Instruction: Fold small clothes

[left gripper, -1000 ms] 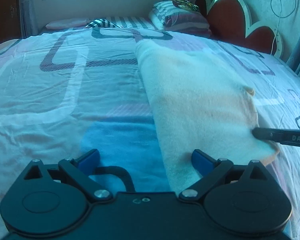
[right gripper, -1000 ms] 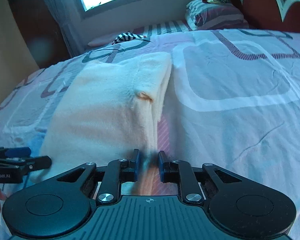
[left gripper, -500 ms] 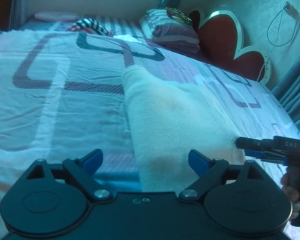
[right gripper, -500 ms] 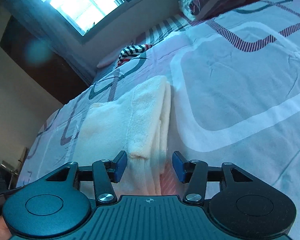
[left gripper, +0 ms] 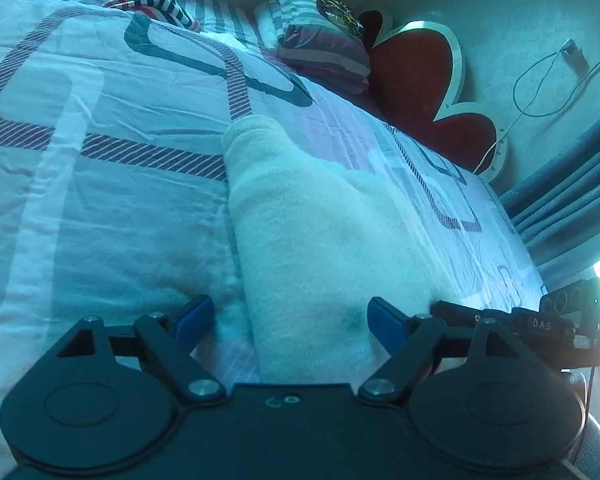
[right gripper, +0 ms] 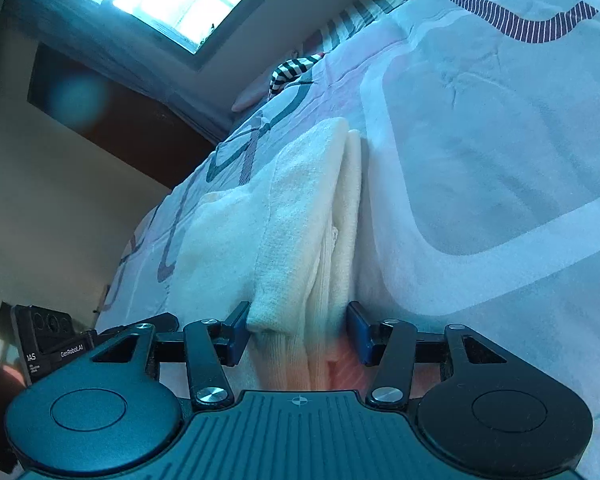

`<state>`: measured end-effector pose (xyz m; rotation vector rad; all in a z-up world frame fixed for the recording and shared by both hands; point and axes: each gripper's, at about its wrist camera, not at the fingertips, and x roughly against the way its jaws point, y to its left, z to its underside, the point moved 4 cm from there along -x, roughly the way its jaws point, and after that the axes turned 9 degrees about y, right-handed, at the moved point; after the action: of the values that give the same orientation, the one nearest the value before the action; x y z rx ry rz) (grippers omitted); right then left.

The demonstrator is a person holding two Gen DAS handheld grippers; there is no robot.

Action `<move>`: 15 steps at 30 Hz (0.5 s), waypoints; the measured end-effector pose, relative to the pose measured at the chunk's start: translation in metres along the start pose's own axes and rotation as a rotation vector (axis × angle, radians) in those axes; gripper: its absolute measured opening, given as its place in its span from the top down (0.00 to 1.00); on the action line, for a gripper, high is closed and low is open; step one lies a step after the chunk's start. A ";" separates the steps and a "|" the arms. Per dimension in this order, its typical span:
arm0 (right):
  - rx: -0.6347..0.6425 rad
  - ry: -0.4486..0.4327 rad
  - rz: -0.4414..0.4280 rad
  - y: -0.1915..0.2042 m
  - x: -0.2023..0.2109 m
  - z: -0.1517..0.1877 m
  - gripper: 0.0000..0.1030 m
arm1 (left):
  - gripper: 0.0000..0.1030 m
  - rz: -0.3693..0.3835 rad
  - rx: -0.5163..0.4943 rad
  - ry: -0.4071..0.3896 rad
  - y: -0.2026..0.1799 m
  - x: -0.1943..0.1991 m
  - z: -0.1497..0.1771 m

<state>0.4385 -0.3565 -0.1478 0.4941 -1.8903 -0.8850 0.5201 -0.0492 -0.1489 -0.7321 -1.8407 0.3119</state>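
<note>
The cream garment point(left gripper: 332, 240) lies lengthwise on the patterned bedspread point(left gripper: 100, 160), already doubled over so that 2 or 3 layers show stacked along its long edge in the right wrist view point(right gripper: 340, 216). It looks like a thick, fleecy knit: soft, light, with no stiffness of its own, so it will probably sag and drape wherever it is lifted, and the fuzzy surface should give the pads good purchase rather than slip. The left gripper point(left gripper: 288, 320) stands released over the near end, its jaws having just been closing, with the cloth's near left edge between them but no pad pressing on it. The right gripper point(right gripper: 298, 332) is also unclenched, its jaws having just been opening, straddling the layered edge at the near right corner; its left pad seems to touch the cloth. The best hold, I judge, is both near corners, pinching all layers together, so the stack does not slide apart when carried toward the far end
</note>
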 end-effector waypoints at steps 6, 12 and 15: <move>0.000 0.015 -0.021 0.002 -0.003 -0.005 0.50 | 0.35 0.011 -0.046 0.053 -0.017 -0.015 0.000; 0.062 -0.008 0.063 0.015 -0.010 -0.005 0.51 | 0.36 -0.044 -0.079 0.041 -0.024 -0.019 0.000; 0.156 -0.016 0.177 0.032 -0.016 0.000 0.56 | 0.46 -0.106 -0.119 0.022 -0.034 -0.020 0.000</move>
<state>0.4469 -0.3247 -0.1328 0.4064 -1.9928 -0.6306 0.5134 -0.0874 -0.1459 -0.7129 -1.8819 0.1259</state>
